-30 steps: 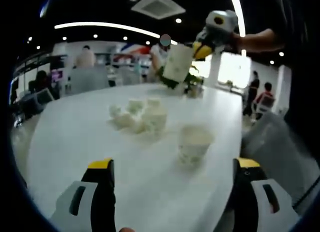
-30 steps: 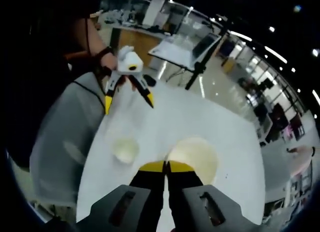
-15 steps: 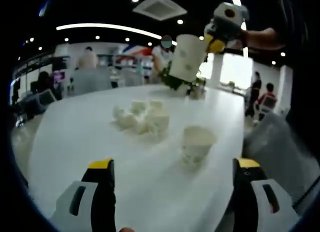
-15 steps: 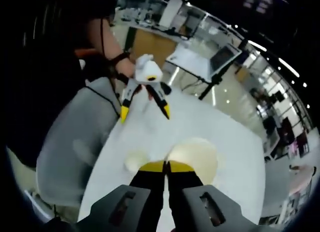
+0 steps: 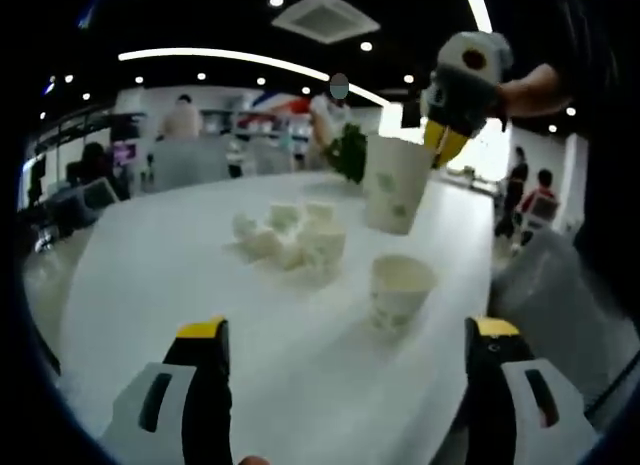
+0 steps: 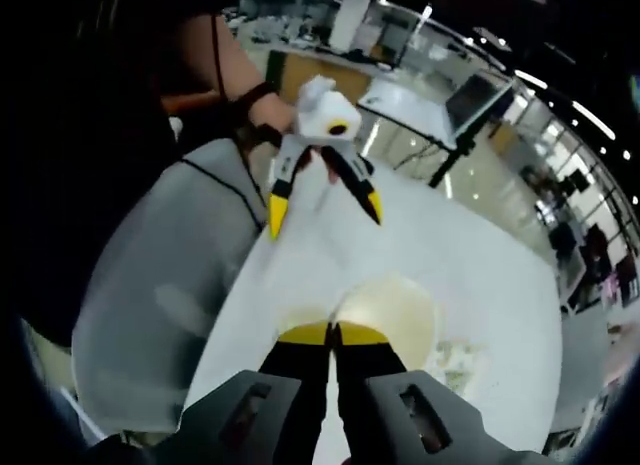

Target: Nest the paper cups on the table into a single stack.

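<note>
Cup pinched in right tongs, left tongs open; lower straight into table cup.

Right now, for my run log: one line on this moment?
right claw: shut on paper cup | above standing cup | left claw: open, idle

Right gripper — jaws pressed together on rim of paper cup, cup's open mouth facing camera. Beyond it, left gripper hung over white desk, yellow-tipped jaws spread apart — held by person's hand. Small white clutter lay on desk beside cup.
</note>
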Available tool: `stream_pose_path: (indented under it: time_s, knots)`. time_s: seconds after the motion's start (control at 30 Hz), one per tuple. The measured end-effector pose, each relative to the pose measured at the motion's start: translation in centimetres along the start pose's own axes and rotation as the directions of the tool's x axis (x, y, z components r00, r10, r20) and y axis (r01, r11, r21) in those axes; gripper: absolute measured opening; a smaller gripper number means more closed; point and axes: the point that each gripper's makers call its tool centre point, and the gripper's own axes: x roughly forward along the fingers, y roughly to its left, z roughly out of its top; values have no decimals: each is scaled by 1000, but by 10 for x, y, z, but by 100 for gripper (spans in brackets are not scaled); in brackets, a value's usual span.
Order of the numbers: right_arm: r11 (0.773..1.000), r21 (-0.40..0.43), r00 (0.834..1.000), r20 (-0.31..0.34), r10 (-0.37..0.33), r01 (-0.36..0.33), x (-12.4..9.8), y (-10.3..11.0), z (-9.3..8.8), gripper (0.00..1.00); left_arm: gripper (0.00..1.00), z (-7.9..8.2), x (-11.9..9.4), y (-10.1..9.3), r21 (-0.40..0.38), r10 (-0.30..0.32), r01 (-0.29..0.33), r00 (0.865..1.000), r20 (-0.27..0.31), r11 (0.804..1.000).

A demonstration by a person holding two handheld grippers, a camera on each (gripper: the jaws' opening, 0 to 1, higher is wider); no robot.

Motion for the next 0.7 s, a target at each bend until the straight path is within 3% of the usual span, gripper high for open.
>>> stream_pose_path:
  time_s: [0.3,0.7]
  knots:
    - [1000,-15,999,-44,13,-14,18,16,-15,0,96,4,0,3,3,10,-10,1000,7,1000]
    - [1000,-7,997,-76,12,-13,33,18,-26,0,95,8,-1,6,4,15,-15,1000,14,1000]
